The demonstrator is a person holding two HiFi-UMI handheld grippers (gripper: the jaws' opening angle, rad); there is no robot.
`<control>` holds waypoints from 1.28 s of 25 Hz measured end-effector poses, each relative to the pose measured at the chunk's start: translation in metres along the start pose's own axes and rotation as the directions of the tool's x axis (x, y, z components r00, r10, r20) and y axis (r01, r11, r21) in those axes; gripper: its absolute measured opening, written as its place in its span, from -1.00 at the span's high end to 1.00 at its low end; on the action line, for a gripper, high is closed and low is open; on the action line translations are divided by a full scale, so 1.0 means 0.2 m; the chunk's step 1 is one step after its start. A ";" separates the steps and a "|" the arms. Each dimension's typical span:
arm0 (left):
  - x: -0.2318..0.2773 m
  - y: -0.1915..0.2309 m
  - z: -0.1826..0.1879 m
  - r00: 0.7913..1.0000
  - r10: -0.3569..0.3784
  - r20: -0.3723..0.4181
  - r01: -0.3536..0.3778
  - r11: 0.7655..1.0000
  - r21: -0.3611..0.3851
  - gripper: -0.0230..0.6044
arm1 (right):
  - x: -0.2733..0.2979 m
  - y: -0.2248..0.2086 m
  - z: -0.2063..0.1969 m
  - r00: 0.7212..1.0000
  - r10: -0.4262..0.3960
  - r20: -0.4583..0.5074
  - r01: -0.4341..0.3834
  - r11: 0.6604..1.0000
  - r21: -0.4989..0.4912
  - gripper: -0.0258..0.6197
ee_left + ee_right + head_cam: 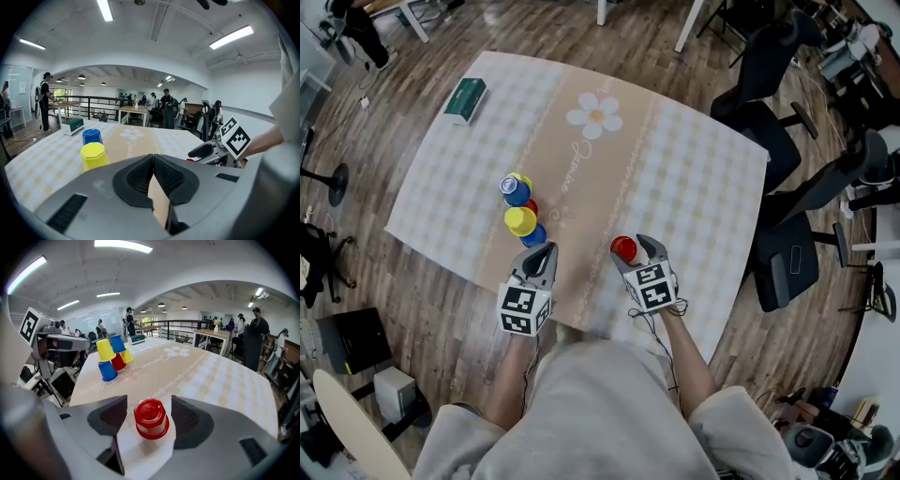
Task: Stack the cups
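The right gripper [150, 420] straddles an upturned red cup [151, 418] with jaws wide; the left gripper [153, 176], near the cup stack [521, 211], is pinched closed and empty.

I record the tablecloth [694, 178] as a pale cream-and-white check with a tan central band, which carries a white daisy [594, 115] with a yellow centre. The lone cup [151, 419] is red. The cup cluster [522, 211] shows blue, yellow and red. The box [465, 100] is dark green. The left gripper [153, 159] and right gripper [149, 401] are grey with black ribbed pads. Their marker cubes [521, 311] are black-and-white squares. The floor [534, 28] is brown wood grain.
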State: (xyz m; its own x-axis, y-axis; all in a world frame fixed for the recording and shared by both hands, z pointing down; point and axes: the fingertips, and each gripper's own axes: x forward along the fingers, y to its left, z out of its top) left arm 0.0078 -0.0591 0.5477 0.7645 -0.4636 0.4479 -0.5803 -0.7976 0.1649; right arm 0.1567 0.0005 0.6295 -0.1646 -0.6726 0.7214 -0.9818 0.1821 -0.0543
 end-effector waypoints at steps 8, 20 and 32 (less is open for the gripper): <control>0.01 0.00 -0.01 1.000 0.003 -0.008 -0.003 1.000 0.004 0.88 | 0.05 0.00 -0.13 0.999 0.009 -0.053 -0.009 1.000 0.006 0.03; 0.00 0.03 -0.01 1.000 0.019 -0.014 -0.019 1.000 0.007 0.88 | 0.12 -0.01 -0.21 0.997 0.015 -0.077 -0.017 1.000 -0.023 0.12; -0.02 0.06 -0.01 0.999 0.035 -0.009 -0.036 0.999 -0.003 0.88 | 0.13 -0.02 -0.19 0.997 0.014 -0.079 -0.017 0.999 -0.034 0.18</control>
State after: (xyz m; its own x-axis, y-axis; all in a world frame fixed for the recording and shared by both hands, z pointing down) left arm -0.0032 -0.0652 0.5497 0.7409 -0.4881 0.4613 -0.6080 -0.7792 0.1519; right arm 0.1591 0.0095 0.6738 -0.1706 -0.6109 0.7731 -0.9751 0.2177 -0.0431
